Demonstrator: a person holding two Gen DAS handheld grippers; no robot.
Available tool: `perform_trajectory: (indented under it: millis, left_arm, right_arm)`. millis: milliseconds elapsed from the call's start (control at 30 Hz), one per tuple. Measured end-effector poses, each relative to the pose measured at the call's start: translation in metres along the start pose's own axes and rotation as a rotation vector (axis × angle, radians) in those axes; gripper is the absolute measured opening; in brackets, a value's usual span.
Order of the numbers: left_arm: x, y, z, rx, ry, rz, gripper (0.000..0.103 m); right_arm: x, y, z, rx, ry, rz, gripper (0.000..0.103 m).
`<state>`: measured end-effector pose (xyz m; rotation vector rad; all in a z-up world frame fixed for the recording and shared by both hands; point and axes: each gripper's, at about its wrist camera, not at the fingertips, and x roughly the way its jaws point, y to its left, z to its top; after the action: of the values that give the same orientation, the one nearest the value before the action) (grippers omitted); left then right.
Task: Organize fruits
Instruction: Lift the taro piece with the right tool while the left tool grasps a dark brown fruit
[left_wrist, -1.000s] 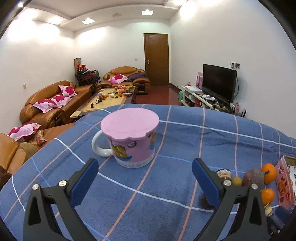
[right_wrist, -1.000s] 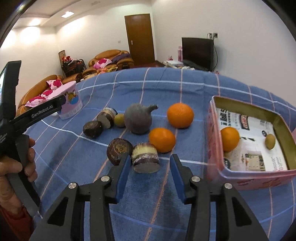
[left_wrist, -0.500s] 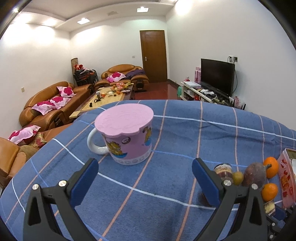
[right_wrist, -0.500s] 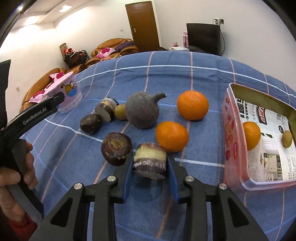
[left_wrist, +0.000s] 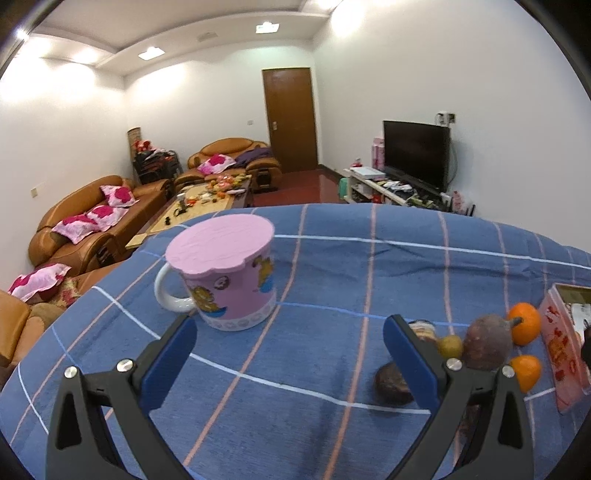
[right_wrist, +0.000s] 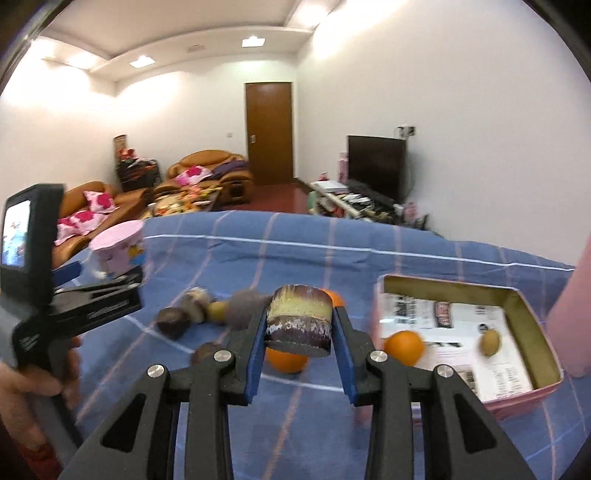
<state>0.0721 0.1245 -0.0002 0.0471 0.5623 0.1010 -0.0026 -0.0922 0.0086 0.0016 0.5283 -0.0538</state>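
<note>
My right gripper (right_wrist: 299, 328) is shut on a short cut piece of purple sugarcane (right_wrist: 300, 319) and holds it in the air above the blue cloth. Below it lie an orange (right_wrist: 286, 362), a dark round fruit (right_wrist: 207, 350) and other fruit pieces (right_wrist: 173, 321). The pink box (right_wrist: 517, 398) to the right holds an orange (right_wrist: 403, 347) and a small yellow-green fruit (right_wrist: 490, 341). My left gripper (left_wrist: 288, 354) is open and empty, hovering before a pink mug (left_wrist: 225, 280). The fruits (left_wrist: 484, 347) and box (left_wrist: 565, 350) show at its right.
The pink lidded mug (right_wrist: 118, 251) stands at the left of the blue checked tablecloth (right_wrist: 258, 258). The left gripper's body and the hand (right_wrist: 44, 314) fill the left side of the right wrist view. Sofas and a television lie beyond the table.
My right gripper closed on the sugarcane piece and lifted it off the cloth. My left gripper shifted slightly, staying open near the mug.
</note>
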Motion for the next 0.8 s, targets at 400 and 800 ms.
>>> perform_trajectory:
  millis: [400,800]
  left_arm:
    - [-0.011,-0.022,-0.003,0.084,-0.033,-0.04,0.103]
    - [-0.022,-0.016,-0.002,0.018,-0.039,-0.204,0.088]
  right_arm:
    - [0.001,-0.048,0.005,0.104,0.002,-0.081,0.036]
    - [-0.008,-0.047,0.002,0.076,-0.006,-0.069,0.036]
